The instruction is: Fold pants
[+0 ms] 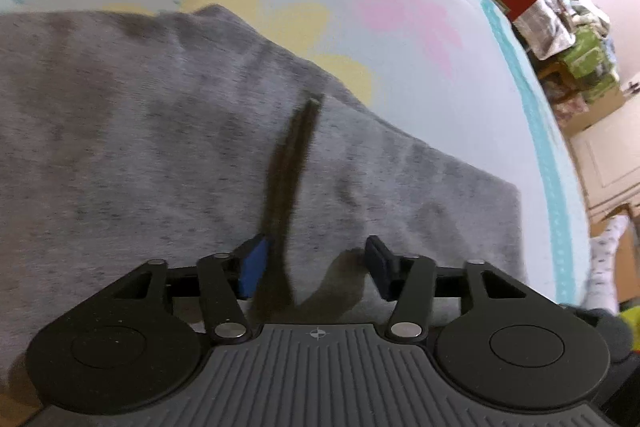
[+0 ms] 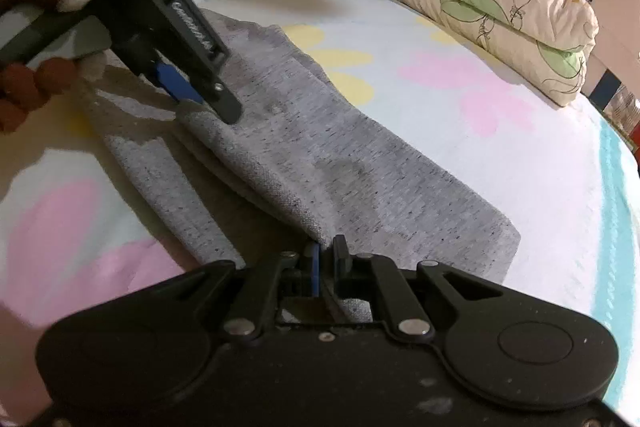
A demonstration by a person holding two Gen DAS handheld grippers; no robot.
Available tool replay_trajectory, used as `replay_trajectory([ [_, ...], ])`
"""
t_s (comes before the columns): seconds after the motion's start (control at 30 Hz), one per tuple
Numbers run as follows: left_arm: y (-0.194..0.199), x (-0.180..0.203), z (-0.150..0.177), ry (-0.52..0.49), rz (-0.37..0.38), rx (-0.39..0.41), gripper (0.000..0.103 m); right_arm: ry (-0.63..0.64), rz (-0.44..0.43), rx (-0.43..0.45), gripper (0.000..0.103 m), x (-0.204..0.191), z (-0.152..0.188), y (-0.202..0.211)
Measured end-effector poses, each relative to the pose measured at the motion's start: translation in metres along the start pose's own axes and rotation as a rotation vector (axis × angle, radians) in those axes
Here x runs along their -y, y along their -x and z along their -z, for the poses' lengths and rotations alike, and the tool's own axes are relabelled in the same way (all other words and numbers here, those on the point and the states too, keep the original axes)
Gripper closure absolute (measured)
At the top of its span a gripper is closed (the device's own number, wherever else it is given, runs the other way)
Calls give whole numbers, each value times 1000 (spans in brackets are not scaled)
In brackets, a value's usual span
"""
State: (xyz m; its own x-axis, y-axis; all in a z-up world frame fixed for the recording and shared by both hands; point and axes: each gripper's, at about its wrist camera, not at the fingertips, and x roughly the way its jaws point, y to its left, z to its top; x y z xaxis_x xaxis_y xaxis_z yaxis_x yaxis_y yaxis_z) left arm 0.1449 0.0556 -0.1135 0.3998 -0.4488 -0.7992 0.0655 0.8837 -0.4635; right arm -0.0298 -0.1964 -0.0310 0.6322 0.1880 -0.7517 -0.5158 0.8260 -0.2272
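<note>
My right tool (image 2: 325,259) pinches the pants' (image 2: 320,163) near edge on the bed (image 2: 500,147); my left tool (image 1: 316,267) is spread above the cloth (a dark drawstring (image 1: 294,179) between its pads). Lifting one-sided could skew the fold.

Left hand-held gripper (image 1: 316,267) angled down, jaws apart, right hand-held gripper (image 2: 326,259) angled down, jaws pinched together
</note>
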Motion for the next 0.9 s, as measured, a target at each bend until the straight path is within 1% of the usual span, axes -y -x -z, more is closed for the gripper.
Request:
replay_trajectory([
  [0.03, -3, 0, -1, 13, 17, -7, 46, 8, 0, -1, 97, -1, 0, 0],
  [0.07, -5, 1, -3, 27, 27, -14, 47, 14, 0, -1, 97, 0, -1, -2],
  [0.1, -6, 1, -4, 37, 27, -12, 57, 17, -1, -3, 97, -1, -1, -3],
  [0.13, -6, 1, -3, 46, 7, -13, 90, 20, -1, -3, 97, -2, 0, -3],
  [0.17, -6, 2, -3, 48, -14, -18, 94, 22, -1, -2, 97, -1, 0, -2],
  [0.33, 12, 8, 11, 9, 7, -12, 94, 66, -10, -6, 97, -2, 3, 9],
  [0.4, 7, 7, 17, -20, -13, -31, 93, 77, -23, -21, 96, -2, 7, 10],
  [0.43, 3, 5, 17, -23, -25, -33, 89, 76, -32, -27, 95, -1, 9, 9],
  [0.47, 0, 2, 18, -14, -26, -27, 89, 73, -41, -36, 94, -1, 12, 5],
  [0.5, 0, 0, 17, -5, -20, -26, 89, 67, -48, -48, 89, -2, 14, 1],
  [0.57, 6, 2, 13, -12, -24, -27, 89, 47, -55, -61, 86, -2, 14, -2],
  [0.67, 18, 4, 9, -70, -60, 5, 89, -28, -96, -46, 77, 8, 10, 7],
  [0.73, 27, -1, 7, -68, -77, 30, 89, -88, -103, -43, 77, 18, 10, 12],
  [0.83, 36, -8, 2, -51, -129, 86, 89, -182, -107, -30, 76, 34, 8, 17],
  [0.9, 36, -10, 0, -48, -139, 81, 89, -285, -130, -8, 76, 42, 8, 19],
])
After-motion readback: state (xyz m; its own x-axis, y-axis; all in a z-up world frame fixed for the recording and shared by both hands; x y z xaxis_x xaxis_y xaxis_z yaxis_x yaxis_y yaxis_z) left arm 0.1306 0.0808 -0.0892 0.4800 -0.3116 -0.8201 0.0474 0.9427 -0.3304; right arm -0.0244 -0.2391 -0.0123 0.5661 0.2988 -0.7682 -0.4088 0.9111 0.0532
